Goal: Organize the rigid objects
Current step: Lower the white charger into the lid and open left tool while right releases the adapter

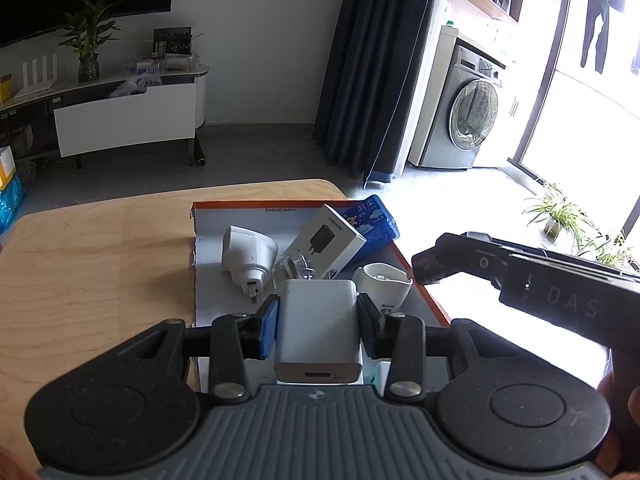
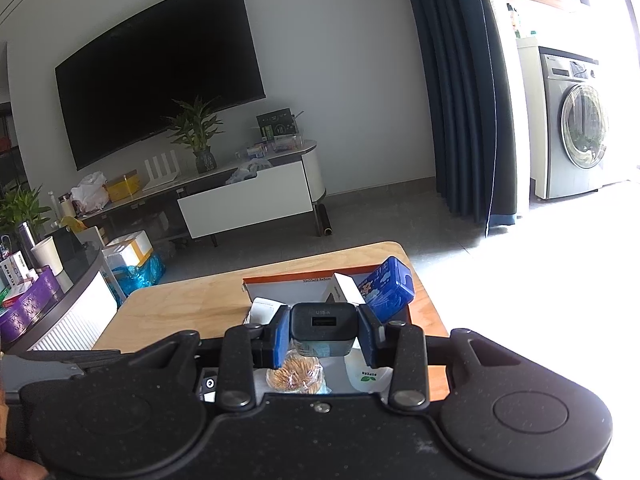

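Nearest in the left wrist view, the left gripper (image 1: 317, 320) is clamped on a white rectangular plastic charger block (image 1: 316, 330), its blue pads pressing the block's two flat sides, the port end facing the camera. The block looks light, stiff and smooth, so those broad parallel sides are probably the safest hold; a grip on the rounded edges would likely slip. It hangs between the fingers above the near part of a shallow cardboard tray with an orange rim (image 1: 404, 258) that lies on a pale wooden table (image 1: 96, 256). The right gripper (image 2: 324, 332) likewise squeezes a small black plastic USB charger (image 2: 323, 325) by its sides, USB port toward the lens, held over the same tray (image 2: 272, 280); it too should be light and rigid, not fragile. Under it lie a clear-wrapped bundle of tan sticks (image 2: 296, 376) and a white cup with a green leaf mark (image 2: 368, 376). Further in the tray rest a white plug adapter (image 1: 248, 258) at left and a white charger carton with a black picture (image 1: 326, 242) leaning in the middle. At the far right corner sits a blue tissue pack (image 1: 372, 222).
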